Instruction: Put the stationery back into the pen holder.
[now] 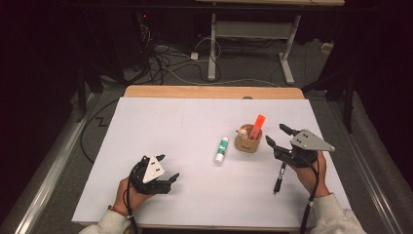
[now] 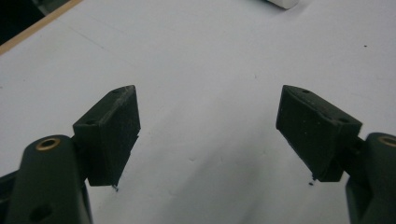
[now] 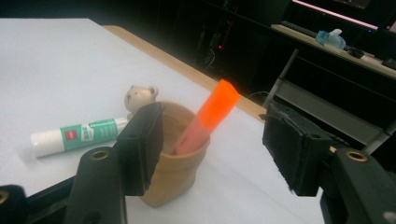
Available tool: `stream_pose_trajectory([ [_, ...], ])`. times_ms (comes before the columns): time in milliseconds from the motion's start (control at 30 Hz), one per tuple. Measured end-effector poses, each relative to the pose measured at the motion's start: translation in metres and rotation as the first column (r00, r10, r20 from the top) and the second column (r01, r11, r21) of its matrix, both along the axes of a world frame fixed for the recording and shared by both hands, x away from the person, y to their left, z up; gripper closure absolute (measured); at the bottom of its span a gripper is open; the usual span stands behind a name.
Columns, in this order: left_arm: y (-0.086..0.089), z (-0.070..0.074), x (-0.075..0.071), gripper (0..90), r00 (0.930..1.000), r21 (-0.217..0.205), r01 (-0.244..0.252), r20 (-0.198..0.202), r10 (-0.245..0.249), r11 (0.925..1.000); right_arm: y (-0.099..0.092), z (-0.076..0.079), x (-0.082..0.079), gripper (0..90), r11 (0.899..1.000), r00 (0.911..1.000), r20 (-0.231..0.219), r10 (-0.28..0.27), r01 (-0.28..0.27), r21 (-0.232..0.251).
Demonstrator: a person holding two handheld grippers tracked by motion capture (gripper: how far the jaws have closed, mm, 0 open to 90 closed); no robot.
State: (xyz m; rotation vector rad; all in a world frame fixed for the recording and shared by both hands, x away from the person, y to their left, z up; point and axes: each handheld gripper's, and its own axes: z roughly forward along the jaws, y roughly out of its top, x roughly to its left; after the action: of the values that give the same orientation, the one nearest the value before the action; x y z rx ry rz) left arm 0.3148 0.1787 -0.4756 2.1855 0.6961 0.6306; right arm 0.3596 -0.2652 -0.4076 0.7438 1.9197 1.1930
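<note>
White table [image 1: 146, 126]: right claw [image 1: 277, 136] gapes empty beside the highlighter [image 1: 257, 126] cup [image 1: 247, 142]; left claw [image 1: 168, 168] open.

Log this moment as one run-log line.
right gripper: open, beside cup | orange marker: standing in cup | glue stick: lying on table | left gripper: open, empty

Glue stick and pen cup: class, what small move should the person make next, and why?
Probably swing the right gripper left past the cup toward the glue stick. Its fingers stand open and empty beside the cup, where an orange marker already stands, while the glue stick lies flat on the white table. The left gripper rests open.
</note>
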Motion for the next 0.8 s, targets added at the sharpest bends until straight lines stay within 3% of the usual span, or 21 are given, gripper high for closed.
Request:
stream_pose_trajectory([
  [167,-0.007,0.002,0.006,21.1,0.9939,-0.034,-0.021,-0.109,0.017,0.9992,-0.005,-0.007,-0.009,37.0,1.000,0.9999,-0.003,-0.014,0.014,-0.025],
  [233,-0.012,0.004,0.009,21.2,0.9889,-0.036,-0.037,-0.145,0.032,0.9987,-0.006,-0.011,-0.013,36.0,0.999,0.9997,-0.002,-0.024,0.024,-0.047],
  [333,-0.021,0.008,0.015,21.4,0.9750,-0.046,-0.065,-0.216,0.054,0.9968,-0.008,-0.017,-0.020,36.1,0.998,0.9995,-0.008,-0.029,0.029,-0.061],
  [400,-0.027,0.010,0.021,21.4,0.9613,-0.054,-0.074,-0.269,0.056,0.9958,-0.008,-0.022,-0.025,36.1,0.995,0.9995,-0.005,-0.032,0.031,-0.091],
  [567,-0.052,0.018,0.038,21.5,0.9153,-0.080,-0.075,-0.401,0.037,0.9940,-0.009,-0.034,-0.034,35.7,0.991,0.9993,-0.024,-0.030,0.027,-0.129],
  [667,-0.076,0.025,0.052,21.4,0.8935,-0.036,-0.073,-0.446,0.049,0.9967,-0.011,-0.039,-0.036,34.6,0.987,0.9988,-0.031,-0.039,0.033,-0.157],
  [733,-0.090,0.031,0.062,21.4,0.8846,-0.011,-0.078,-0.462,0.064,0.9969,-0.013,-0.039,-0.037,35.6,0.989,0.9988,-0.017,-0.045,0.042,-0.145],
  [800,-0.103,0.036,0.071,21.4,0.8810,0.000,-0.097,-0.465,0.085,0.9953,-0.013,-0.039,-0.038,35.6,0.989,0.9987,0.001,-0.051,0.050,-0.140],
])
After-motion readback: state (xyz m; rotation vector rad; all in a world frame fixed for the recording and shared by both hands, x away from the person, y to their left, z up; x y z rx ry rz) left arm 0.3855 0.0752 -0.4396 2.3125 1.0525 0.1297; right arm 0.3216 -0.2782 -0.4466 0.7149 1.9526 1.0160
